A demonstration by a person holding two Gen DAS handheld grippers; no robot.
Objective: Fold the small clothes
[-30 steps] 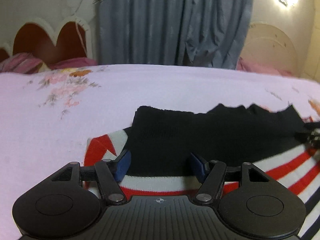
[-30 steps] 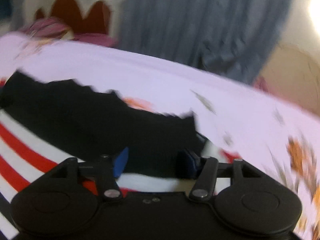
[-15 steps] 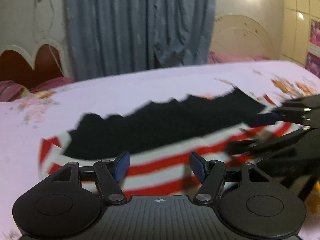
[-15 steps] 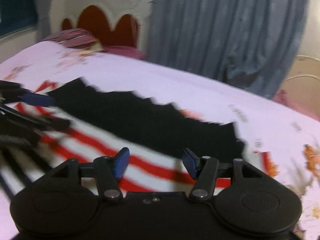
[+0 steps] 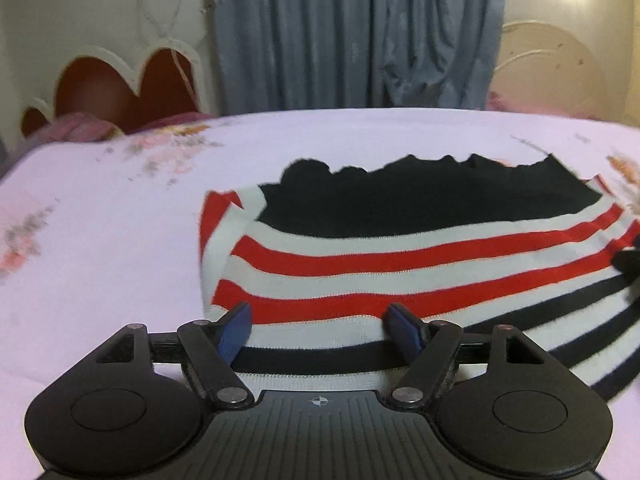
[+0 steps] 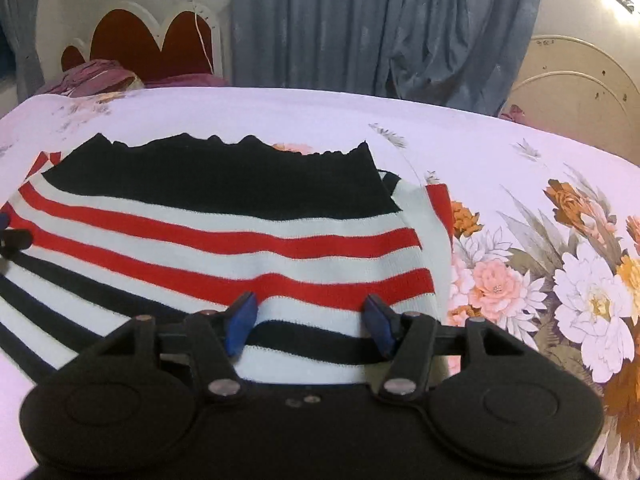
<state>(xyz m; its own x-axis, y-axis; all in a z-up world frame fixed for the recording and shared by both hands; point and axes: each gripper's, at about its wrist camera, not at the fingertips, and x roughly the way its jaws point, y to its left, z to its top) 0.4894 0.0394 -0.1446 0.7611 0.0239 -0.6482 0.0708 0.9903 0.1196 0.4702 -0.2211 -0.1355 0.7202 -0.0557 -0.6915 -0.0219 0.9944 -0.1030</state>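
A small knitted garment with red, white and black stripes (image 5: 400, 256) lies flat on the bed, with a black band with a scalloped edge (image 5: 432, 196) at its far side. It also shows in the right wrist view (image 6: 224, 248). My left gripper (image 5: 318, 330) is open over the garment's near left part. My right gripper (image 6: 310, 326) is open over its near right part. The tip of the right gripper shows at the right edge of the left wrist view (image 5: 628, 258). Nothing is held.
The bed is covered by a lilac sheet (image 5: 112, 240) with a large flower print (image 6: 560, 280) on the right. A red and white headboard (image 6: 152, 40), pillows (image 6: 92, 80), grey curtains (image 5: 352, 32) and a cream bed end (image 6: 580, 84) stand beyond.
Both grippers have pulled back toward the near edge of the garment. More of the striped part now lies in front of them. Both stayed open.
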